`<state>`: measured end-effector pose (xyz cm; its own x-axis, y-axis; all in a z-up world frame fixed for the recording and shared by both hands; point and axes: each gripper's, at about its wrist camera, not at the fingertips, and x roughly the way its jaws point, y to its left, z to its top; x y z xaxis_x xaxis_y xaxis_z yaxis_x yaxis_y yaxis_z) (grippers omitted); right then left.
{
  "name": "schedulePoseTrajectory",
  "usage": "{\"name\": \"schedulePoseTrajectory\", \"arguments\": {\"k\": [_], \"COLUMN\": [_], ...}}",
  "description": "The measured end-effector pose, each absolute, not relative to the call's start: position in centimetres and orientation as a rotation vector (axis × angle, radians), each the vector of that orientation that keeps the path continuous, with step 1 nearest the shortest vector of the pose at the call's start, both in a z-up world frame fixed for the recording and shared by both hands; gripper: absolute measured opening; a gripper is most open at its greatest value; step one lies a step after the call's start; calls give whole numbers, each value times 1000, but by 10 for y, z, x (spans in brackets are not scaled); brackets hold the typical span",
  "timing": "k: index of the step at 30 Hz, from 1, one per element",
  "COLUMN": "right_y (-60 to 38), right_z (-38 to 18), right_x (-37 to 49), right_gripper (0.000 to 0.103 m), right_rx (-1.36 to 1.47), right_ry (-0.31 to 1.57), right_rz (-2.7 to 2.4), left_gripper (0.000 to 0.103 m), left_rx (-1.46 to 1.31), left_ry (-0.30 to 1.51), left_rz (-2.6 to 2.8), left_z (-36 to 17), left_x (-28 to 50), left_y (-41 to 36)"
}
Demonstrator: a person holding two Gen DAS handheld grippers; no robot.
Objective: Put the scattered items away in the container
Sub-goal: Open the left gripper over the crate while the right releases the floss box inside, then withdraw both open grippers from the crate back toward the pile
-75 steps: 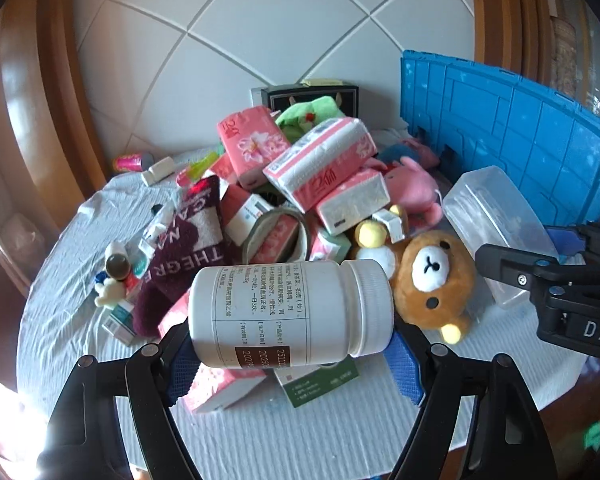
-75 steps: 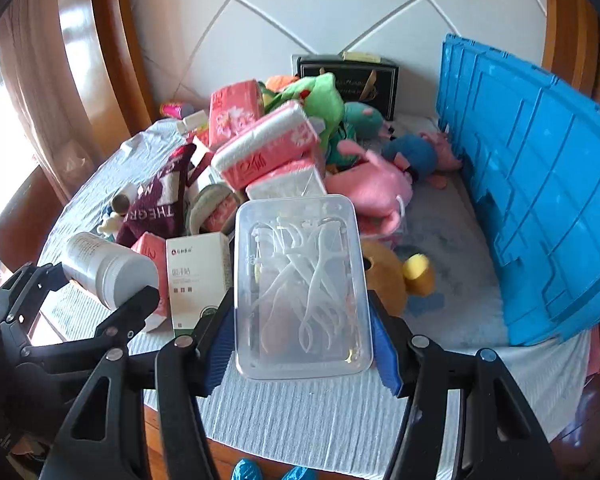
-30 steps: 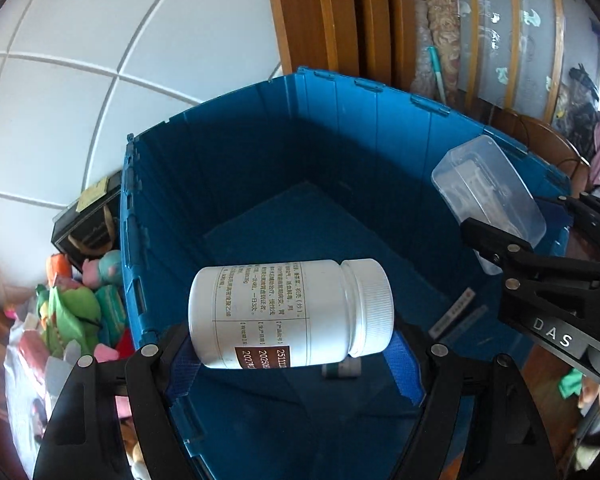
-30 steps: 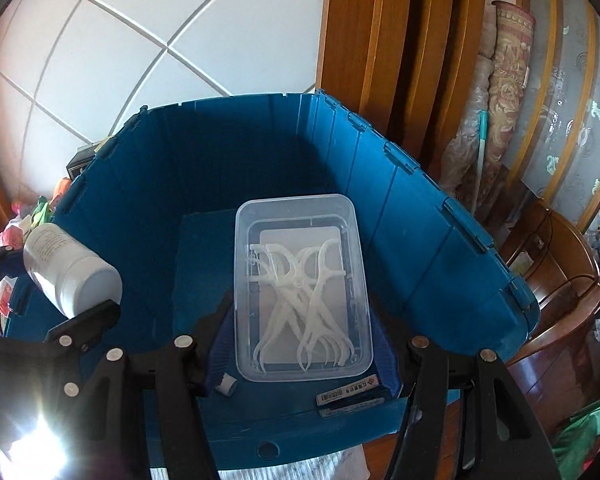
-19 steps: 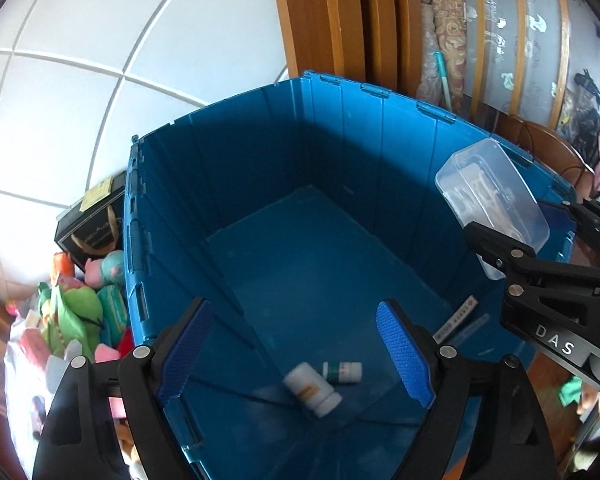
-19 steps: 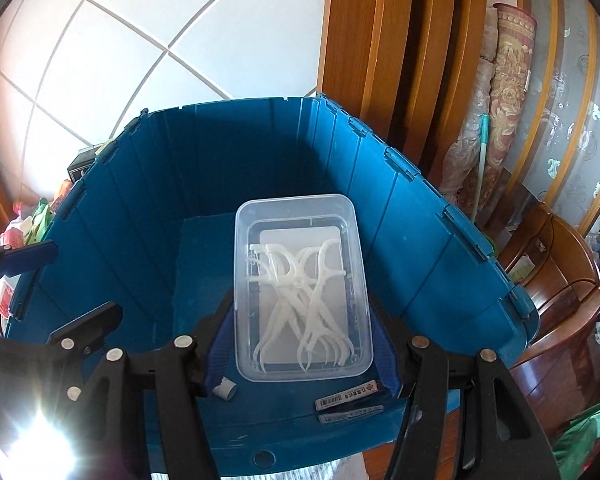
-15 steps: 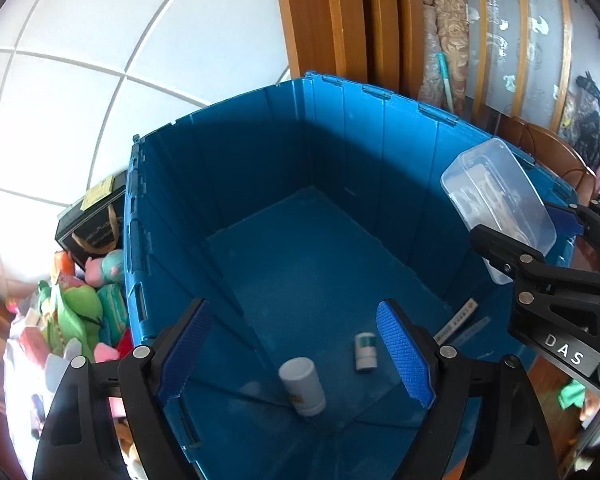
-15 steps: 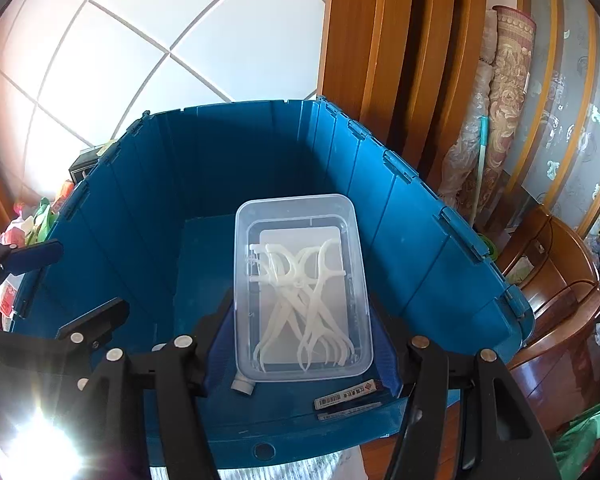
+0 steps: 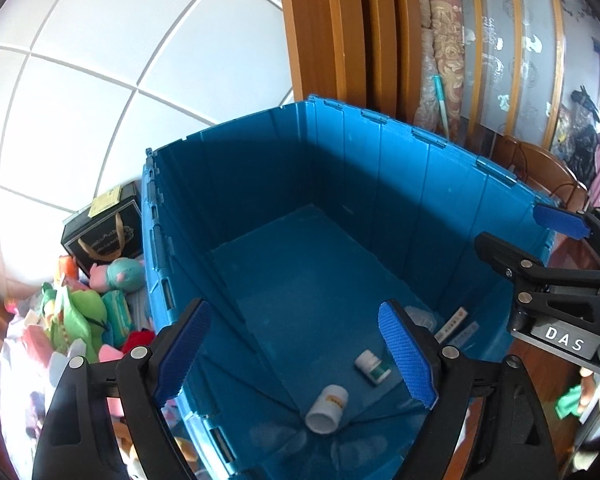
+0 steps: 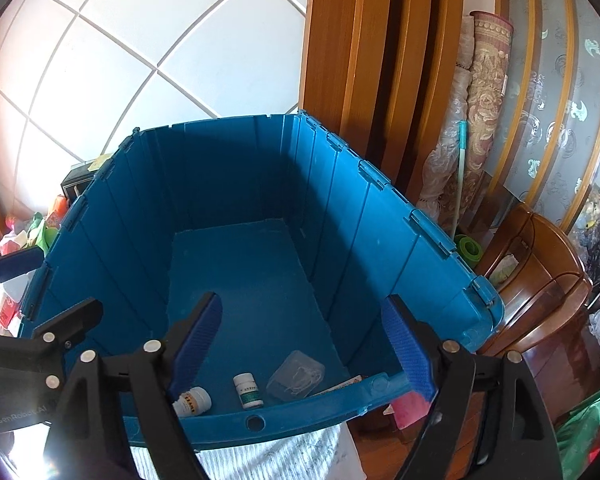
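The blue crate (image 9: pixel 340 160) stands open below both grippers. On its floor lie a white pill bottle (image 9: pixel 326 402), a small green-labelled bottle (image 9: pixel 373 366) and the clear box of floss picks (image 10: pixel 296 376). My left gripper (image 9: pixel 293 308) hangs over the crate's near end; its jaws are opening with nothing between them. My right gripper (image 10: pixel 302 302) is also above the crate (image 10: pixel 240 168), its jaws opening and empty, with the clear box lying below them. The two bottles (image 10: pixel 192 400) (image 10: pixel 248 390) rest near the front wall.
Plush toys and tissue packs (image 9: pixel 80 312) are heaped left of the crate, beside a black gift box (image 9: pixel 100 236). Two paper strips (image 9: pixel 452 324) lie in the crate. A wooden chair (image 10: pixel 540 264) and a rolled carpet (image 10: pixel 488 80) stand to the right.
The left gripper let go of the white bottle, which fell and rolled on the crate floor. The right gripper has just released the clear box, which now lies in the crate.
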<state>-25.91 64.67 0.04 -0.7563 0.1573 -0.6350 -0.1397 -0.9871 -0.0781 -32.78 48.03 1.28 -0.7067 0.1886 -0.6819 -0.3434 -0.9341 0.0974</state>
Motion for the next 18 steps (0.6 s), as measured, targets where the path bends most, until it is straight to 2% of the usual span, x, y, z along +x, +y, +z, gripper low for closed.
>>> {"name": "schedulePoseTrajectory", "arguments": {"k": [6, 10, 18], "right_y": [626, 601, 527], "right_z": [12, 24, 38], "right_x": [-236, -215, -182], "right_gripper": [83, 97, 103], "right_rx": [-966, -913, -847], "right_ry": [-21, -33, -70], "right_rz": [2846, 2894, 2988], "left_gripper": [90, 91, 93], "left_rx": [-955, -918, -894], "left_ry": [303, 284, 236], "left_rz": [2696, 2736, 2823], "left_z": [26, 30, 29], "left_x": [-307, -288, -248], "left_y": [455, 428, 345]}}
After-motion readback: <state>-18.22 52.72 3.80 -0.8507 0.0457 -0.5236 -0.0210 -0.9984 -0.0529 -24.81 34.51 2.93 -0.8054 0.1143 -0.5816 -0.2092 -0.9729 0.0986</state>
